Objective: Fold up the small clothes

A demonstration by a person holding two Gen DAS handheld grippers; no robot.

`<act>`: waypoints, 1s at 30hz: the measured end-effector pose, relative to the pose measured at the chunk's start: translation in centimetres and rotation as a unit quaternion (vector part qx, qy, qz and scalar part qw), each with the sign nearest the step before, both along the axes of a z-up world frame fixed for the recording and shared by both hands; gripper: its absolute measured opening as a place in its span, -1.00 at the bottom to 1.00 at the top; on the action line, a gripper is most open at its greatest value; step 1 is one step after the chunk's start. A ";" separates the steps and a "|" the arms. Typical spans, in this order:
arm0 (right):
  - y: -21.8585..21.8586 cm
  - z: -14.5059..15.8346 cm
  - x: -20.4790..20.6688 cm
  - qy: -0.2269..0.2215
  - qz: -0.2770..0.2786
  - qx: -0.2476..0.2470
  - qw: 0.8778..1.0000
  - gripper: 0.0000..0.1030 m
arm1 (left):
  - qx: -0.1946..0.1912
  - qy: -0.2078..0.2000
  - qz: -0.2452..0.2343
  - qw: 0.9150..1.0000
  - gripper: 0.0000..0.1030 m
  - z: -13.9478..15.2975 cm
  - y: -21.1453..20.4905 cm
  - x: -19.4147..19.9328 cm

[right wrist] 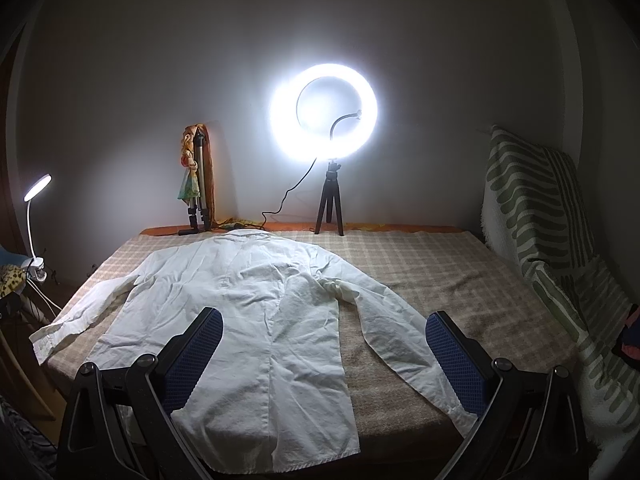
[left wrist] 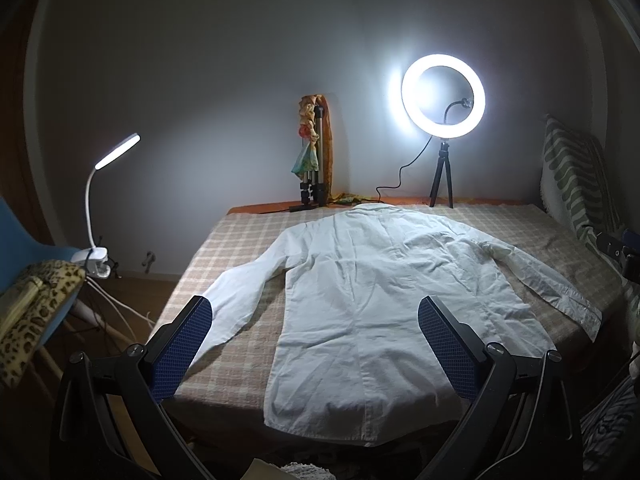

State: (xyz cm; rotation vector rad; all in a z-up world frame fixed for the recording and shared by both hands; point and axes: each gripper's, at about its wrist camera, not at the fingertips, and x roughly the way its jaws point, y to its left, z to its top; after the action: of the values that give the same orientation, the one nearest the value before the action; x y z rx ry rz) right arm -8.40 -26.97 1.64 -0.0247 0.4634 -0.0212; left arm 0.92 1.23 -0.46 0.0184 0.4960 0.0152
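A white long-sleeved shirt (left wrist: 360, 300) lies flat, back up, on a checked beige cloth over the bed (left wrist: 240, 248), collar at the far end, both sleeves spread out to the sides. It also shows in the right wrist view (right wrist: 256, 312). My left gripper (left wrist: 316, 320) is open and empty, held above the shirt's near hem, its left finger over the left sleeve cuff. My right gripper (right wrist: 324, 332) is open and empty, held above the shirt's right half, its right finger near the right sleeve cuff (right wrist: 452, 396).
A lit ring light on a small tripod (left wrist: 443, 96) and a folded tripod with colourful cloth (left wrist: 316, 148) stand at the bed's far edge. A clip lamp (left wrist: 100, 216) and blue chair are at left. A striped blanket (right wrist: 536, 216) is at right.
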 end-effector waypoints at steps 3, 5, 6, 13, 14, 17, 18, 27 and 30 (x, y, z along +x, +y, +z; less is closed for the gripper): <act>0.3 -0.1 0.4 0.001 0.002 -0.001 1.000 1.00 | 0.002 0.002 0.004 1.000 0.99 0.0 0.1 0.2; 0.6 -0.4 0.7 0.003 0.004 -0.001 1.000 1.00 | 0.002 0.005 0.008 1.000 0.99 -0.1 0.4 0.4; 0.7 -0.5 0.9 0.004 0.005 -0.001 1.000 1.00 | 0.002 0.006 0.009 1.000 0.99 -0.2 0.5 0.5; 2.2 -1.0 2.8 0.009 0.028 0.003 1.000 1.00 | -0.012 0.029 0.013 0.999 0.99 -1.2 3.3 1.9; 2.5 -1.0 3.1 0.009 0.032 0.004 0.999 1.00 | -0.013 0.032 0.015 0.999 0.99 -1.4 3.7 2.1; 3.6 -1.1 4.6 0.014 0.050 0.012 0.999 0.99 | -0.009 0.039 0.030 0.999 0.94 -2.1 5.8 2.7; 4.0 -1.2 5.2 0.017 0.057 0.015 0.998 0.99 | -0.009 0.041 0.034 0.999 0.90 -2.2 6.4 2.9; 9.5 -1.8 11.3 0.033 0.114 0.022 0.993 0.88 | -0.082 0.087 0.089 0.989 0.63 -5.4 17.1 5.9; 11.6 -2.1 13.5 0.046 0.138 0.032 0.989 0.83 | -0.114 0.114 0.111 0.981 0.62 -7.1 20.8 6.9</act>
State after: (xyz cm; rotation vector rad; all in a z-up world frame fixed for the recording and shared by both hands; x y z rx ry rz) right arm 5.14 -15.36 -0.45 -0.0262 0.5504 0.2687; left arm 7.86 22.07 -7.52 -0.2625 0.7244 0.1760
